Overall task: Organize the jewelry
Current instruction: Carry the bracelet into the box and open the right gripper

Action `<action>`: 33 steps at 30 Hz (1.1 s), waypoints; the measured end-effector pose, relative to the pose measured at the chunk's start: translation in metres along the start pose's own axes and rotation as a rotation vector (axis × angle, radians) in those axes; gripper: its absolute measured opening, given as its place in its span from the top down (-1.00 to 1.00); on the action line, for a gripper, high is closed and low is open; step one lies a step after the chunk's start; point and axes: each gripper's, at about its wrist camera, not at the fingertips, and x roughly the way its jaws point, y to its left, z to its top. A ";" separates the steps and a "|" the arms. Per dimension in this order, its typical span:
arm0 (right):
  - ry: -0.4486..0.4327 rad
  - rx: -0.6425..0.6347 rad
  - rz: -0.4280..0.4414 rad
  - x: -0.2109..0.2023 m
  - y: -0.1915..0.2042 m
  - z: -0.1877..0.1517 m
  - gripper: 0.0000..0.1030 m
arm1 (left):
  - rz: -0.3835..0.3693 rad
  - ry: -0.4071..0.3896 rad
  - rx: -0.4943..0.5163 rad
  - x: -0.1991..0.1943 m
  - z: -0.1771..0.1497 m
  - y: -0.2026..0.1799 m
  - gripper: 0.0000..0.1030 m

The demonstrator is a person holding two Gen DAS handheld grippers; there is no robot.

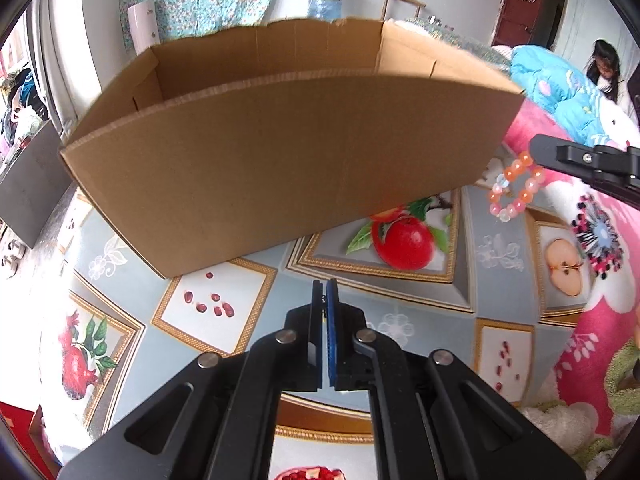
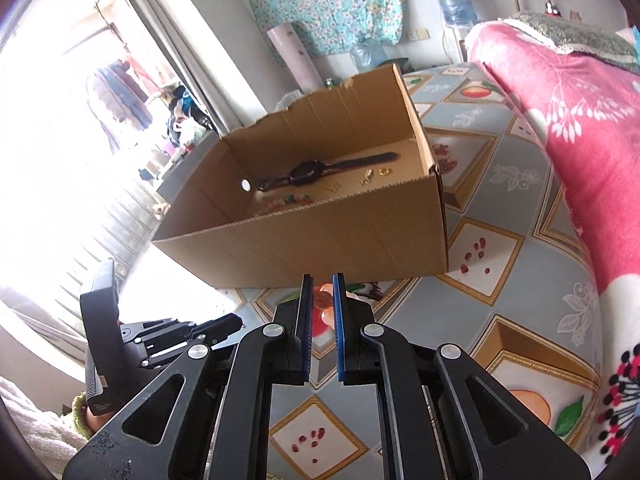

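An open cardboard box [image 1: 288, 152] stands on the table just ahead of my left gripper [image 1: 325, 283], which is shut with nothing in it. To the right my right gripper [image 1: 536, 150] hangs in the air, shut on an orange and pink bead bracelet [image 1: 529, 193] that dangles beside the box's right end. In the right wrist view the bracelet [image 2: 323, 300] sits between the pads of the right gripper [image 2: 322, 279], short of the box [image 2: 320, 240]. Inside lie a dark watch [image 2: 308, 172], a gold ring [image 2: 385, 171] and a coloured bead string [image 2: 294, 200]. The left gripper [image 2: 236, 322] is at lower left.
A fruit-patterned cloth [image 2: 480, 208] covers the table. A pink flowered blanket [image 2: 580, 120] lies piled along the right side. A person [image 1: 604, 68] is at the far right of the room. A dark grey block [image 1: 28, 184] stands off the table's left edge.
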 end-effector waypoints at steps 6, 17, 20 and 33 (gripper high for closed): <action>-0.084 -0.016 0.048 -0.036 0.018 0.013 0.86 | -0.100 -0.136 0.006 -0.068 0.007 0.009 0.98; -0.220 -0.128 0.217 -0.063 0.055 0.099 0.86 | -0.136 -0.352 0.027 -0.141 0.093 0.032 0.98; -0.177 -0.134 0.220 -0.038 0.049 0.122 0.86 | -0.184 -0.277 -0.017 -0.112 0.120 0.047 0.98; 0.209 -0.043 0.190 0.094 -0.003 0.124 0.85 | -0.339 0.231 -0.149 0.043 0.134 0.061 0.95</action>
